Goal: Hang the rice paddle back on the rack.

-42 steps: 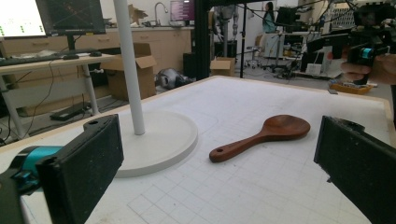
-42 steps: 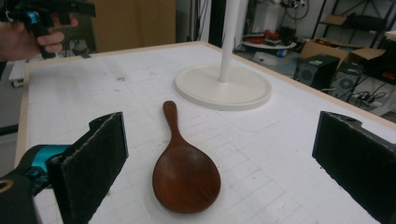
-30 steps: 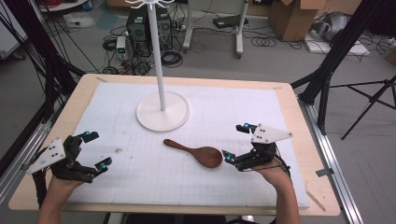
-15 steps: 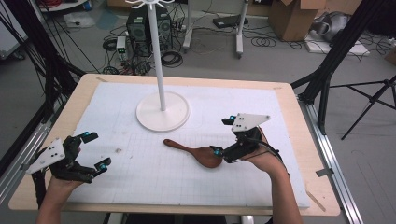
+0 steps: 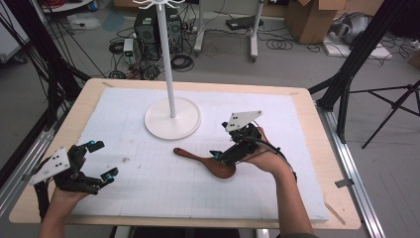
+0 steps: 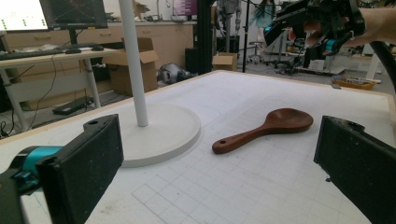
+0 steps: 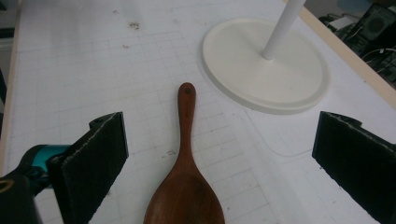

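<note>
Right tongs (image 5: 224,157), spread wide, poised over the bowl end of the wooden spoon (image 5: 205,162) lying flat at centre frame on the desk (image 5: 307,148), just below the white stand's base (image 5: 173,119); left tongs (image 5: 96,161), also wide, idle at lower left; next, likely lowering and closing on the spoon.

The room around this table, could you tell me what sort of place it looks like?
Probably a robotics lab or workshop. Loose cables and a computer tower lie on the floor behind the table, cardboard boxes stand nearby, and a monitor sits on a desk.
</note>
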`<state>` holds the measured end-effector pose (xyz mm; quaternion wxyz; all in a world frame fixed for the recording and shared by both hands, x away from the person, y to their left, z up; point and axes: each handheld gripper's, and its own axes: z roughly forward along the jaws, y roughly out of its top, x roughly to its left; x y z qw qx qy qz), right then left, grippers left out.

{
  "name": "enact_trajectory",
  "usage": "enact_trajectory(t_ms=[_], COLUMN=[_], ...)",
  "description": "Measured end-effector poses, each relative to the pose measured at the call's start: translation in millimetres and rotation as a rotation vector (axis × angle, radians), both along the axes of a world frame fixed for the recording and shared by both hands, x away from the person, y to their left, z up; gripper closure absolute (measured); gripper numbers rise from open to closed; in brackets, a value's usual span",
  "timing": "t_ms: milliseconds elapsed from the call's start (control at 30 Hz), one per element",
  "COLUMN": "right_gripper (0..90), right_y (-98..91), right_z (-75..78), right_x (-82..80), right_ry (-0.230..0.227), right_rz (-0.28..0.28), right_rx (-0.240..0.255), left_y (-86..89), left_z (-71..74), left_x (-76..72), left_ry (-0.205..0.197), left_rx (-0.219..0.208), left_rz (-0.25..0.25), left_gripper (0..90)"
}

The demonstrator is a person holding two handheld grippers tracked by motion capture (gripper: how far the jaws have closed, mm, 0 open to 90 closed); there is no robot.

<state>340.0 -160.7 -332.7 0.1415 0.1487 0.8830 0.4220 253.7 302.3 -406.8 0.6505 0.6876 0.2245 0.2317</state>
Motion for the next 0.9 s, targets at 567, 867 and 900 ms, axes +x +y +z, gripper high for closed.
enact_trajectory(t_ms=[567,867,900], right_gripper=[2.7,2.7,2.7], right_y=[50.6,77.8,81.2], right_z=[-14.5,-32.3,-33.6], right_x=[17.8,23.3,24.3], right_ry=[0.099,0.168,0.169], right_rz=[0.037,0.056,0.056], right_rx=[-0.22,-0.372,-0.389], left_y=[-1.3,-0.8,-0.9], left_z=[-0.7,-2.0,-2.0], left_x=[-0.2,0.0,0.2], left_ry=[-0.001,0.004,0.004], left_rx=[0.0,0.0,0.003], left_rz=[-0.005,-0.005,-0.008], left_gripper=[1.7,1.7,1.7])
